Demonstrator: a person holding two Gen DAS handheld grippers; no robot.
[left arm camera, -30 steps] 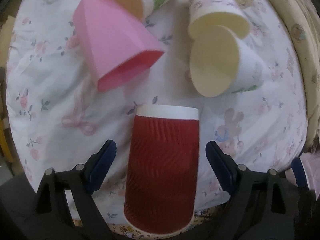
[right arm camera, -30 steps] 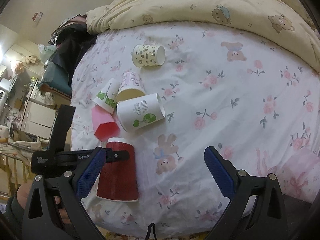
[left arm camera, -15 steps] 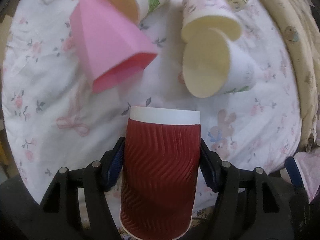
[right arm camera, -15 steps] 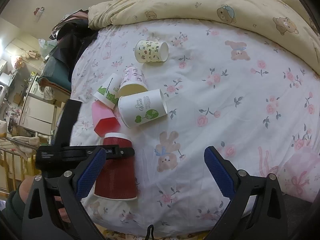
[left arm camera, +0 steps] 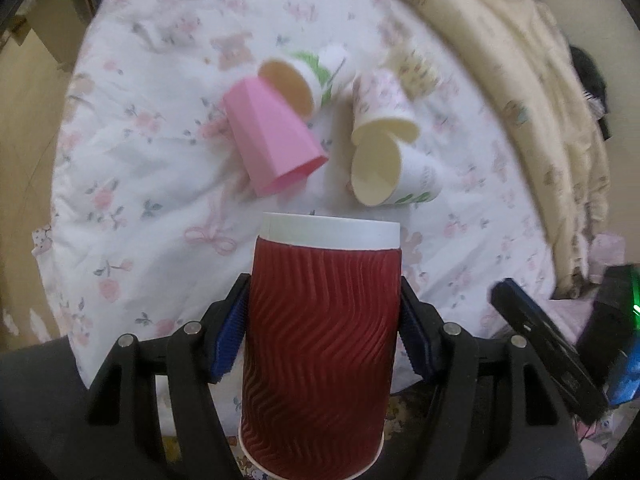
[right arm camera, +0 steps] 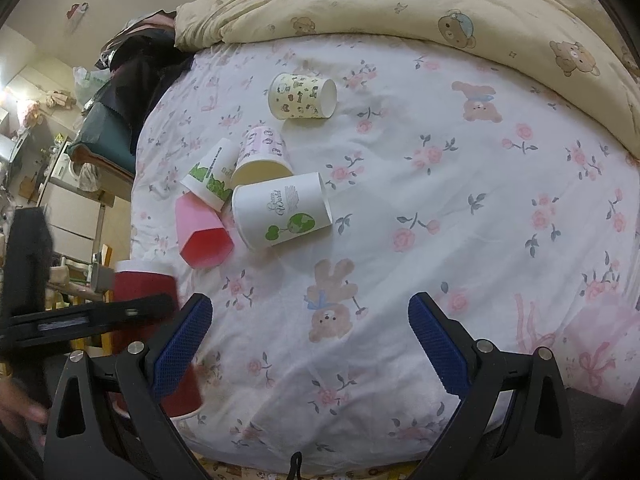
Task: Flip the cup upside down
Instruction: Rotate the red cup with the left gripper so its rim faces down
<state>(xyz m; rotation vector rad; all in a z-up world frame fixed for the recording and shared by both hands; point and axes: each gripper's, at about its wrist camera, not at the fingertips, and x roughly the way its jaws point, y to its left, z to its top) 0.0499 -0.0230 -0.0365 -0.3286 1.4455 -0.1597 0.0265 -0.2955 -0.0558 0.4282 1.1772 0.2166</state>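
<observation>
A dark red ribbed paper cup (left arm camera: 322,344) with a white band at its far end sits between the blue pads of my left gripper (left arm camera: 322,332), which is shut on it and holds it above the bed. The cup also shows at the left of the right wrist view (right arm camera: 140,292), partly hidden by the left gripper's black frame. My right gripper (right arm camera: 308,344) is open and empty, over the flowered sheet near the bed's front edge.
Several cups lie on their sides on the sheet (right arm camera: 440,200): a pink faceted one (left arm camera: 272,140), a white one with green print (right arm camera: 280,210), a pink-patterned one (right arm camera: 262,156), a green-leaf one (right arm camera: 208,178) and a cartoon one (right arm camera: 302,96). A yellow bear quilt (right arm camera: 400,0) lies behind.
My left gripper closed on the red cup and lifted it off the sheet, drawing back from the other cups. My right gripper stayed open and barely moved.
</observation>
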